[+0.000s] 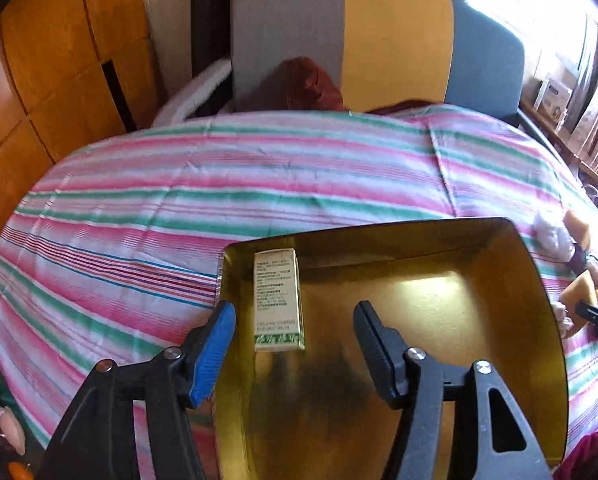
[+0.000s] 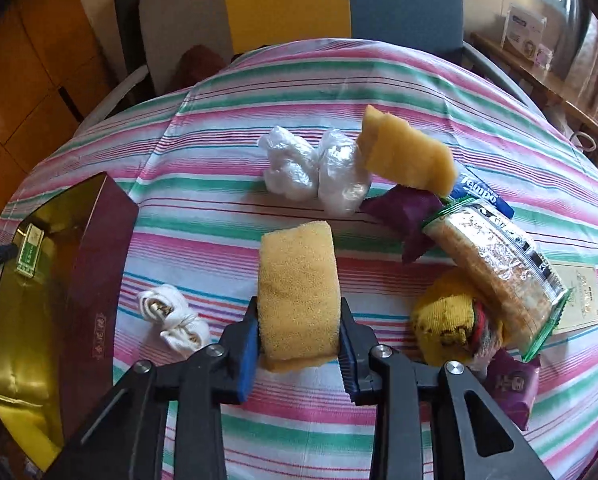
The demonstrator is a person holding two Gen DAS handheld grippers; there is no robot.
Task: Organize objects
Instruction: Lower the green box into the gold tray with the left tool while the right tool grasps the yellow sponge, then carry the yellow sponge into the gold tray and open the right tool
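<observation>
Landmark: gold-lined box (image 1: 499, 280), maroon outside, standing on the striped tablecloth (image 1: 179, 208). All places below are given relative to it.

Stowed, 1 item:
- Small green-and-white carton (image 1: 278, 300), lying flat on the gold floor against the box's left wall, printed side up. It is the only thing seen inside.

In hand, 1 item:
- Yellow sponge block (image 2: 297, 296), pinched at its near end between the pads of the right gripper (image 2: 299, 336), on the cloth to the right of the box, outside it. The foam looks squeezed a little where the pads press.

Idle tool:
- Left gripper (image 1: 295, 344), fingers spread wide and empty over the box interior, the carton lying between them with neither pad touching it.

Outstanding, all loose on the cloth to the right of the box:
- 1 rolled pair of white socks (image 2: 175, 320), nearest the box wall.
- 2 crumpled clear plastic bags (image 2: 315, 168), farther out.
- 1 second yellow sponge (image 2: 407, 152), propped on the heap.
- 1 purple pouch (image 2: 407, 216) and 1 blue Tempo tissue pack (image 2: 483, 196).
- 1 clear zip bag with silver contents (image 2: 495, 268).
- 1 yellow knit item (image 2: 447, 320); 1 purple packet (image 2: 515, 388).
- 1 pale card (image 2: 579, 300), flat at the far right.

Judgement: sorting is at an early stage; roughly 1 in 12 is stowed and the sponge block is likely next.
</observation>
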